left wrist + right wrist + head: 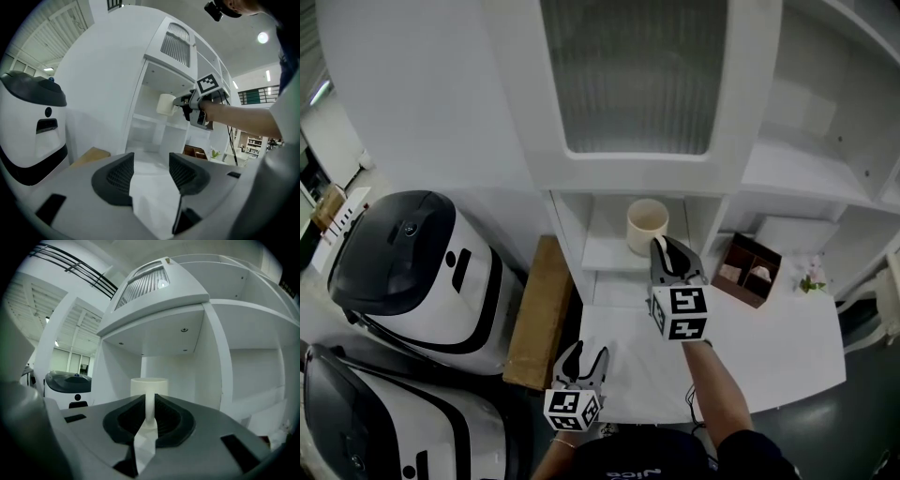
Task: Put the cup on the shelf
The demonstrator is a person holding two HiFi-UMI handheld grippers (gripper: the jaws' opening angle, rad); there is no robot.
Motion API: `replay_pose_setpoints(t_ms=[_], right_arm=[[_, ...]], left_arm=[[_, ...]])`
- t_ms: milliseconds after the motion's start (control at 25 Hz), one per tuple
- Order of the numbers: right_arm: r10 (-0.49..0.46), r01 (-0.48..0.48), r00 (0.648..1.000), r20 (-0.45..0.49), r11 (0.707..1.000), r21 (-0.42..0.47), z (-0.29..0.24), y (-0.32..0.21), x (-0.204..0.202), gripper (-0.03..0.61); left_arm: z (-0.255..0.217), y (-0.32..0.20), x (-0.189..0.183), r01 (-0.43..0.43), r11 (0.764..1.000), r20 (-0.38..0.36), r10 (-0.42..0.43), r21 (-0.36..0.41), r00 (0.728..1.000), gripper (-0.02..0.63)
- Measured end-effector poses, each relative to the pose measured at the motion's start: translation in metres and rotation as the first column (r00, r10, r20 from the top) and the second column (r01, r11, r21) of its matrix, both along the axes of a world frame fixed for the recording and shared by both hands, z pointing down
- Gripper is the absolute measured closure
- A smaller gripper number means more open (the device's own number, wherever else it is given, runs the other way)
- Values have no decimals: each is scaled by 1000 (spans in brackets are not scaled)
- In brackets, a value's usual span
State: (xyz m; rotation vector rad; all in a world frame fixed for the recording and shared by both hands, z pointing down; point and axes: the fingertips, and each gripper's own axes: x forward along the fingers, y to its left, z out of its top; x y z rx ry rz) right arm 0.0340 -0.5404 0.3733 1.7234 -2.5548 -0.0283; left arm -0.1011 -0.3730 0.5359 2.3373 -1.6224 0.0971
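Plain cream cup (pixel 647 225) — handle pinched by right gripper (pixel 664 248) — left gripper (pixel 586 354) spread.

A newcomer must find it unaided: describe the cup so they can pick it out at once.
Find the white cabinet with the ribbed glass door, then look at the open compartment directly below that door. There the right gripper holds a plain cream cup by its handle. It is the only cup, round and pale, unlike the brown divided box nearby.
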Motion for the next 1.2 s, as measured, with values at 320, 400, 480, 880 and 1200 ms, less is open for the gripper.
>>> replay_pose_setpoints(t_ms=[320,400,480,880,1200], right_arm=[[27,-28,1000,-14,998,-48,12,-28,-2,526],[26,-27,999,-20,998,-59,15,-33,-4,526],[22,-24,999,-26,997,-73,19,-37,-6,526],[43,-51,997,-57,989,-139,28,-54,-1,525],[61,-72,996,-71,986,-153,34,-51,6,516]], left_arm=[[3,-3,-7,21,1000,-3,-21,-6,1000,382],[2,-4,-7,23,1000,-9,-23,-5,1000,382],[1,-3,-7,24,1000,-17,-24,-3,1000,382],[3,-1,-14,48,999,-45,-48,-10,998,382],[1,3,-20,63,998,-55,-64,-6,996,382]])
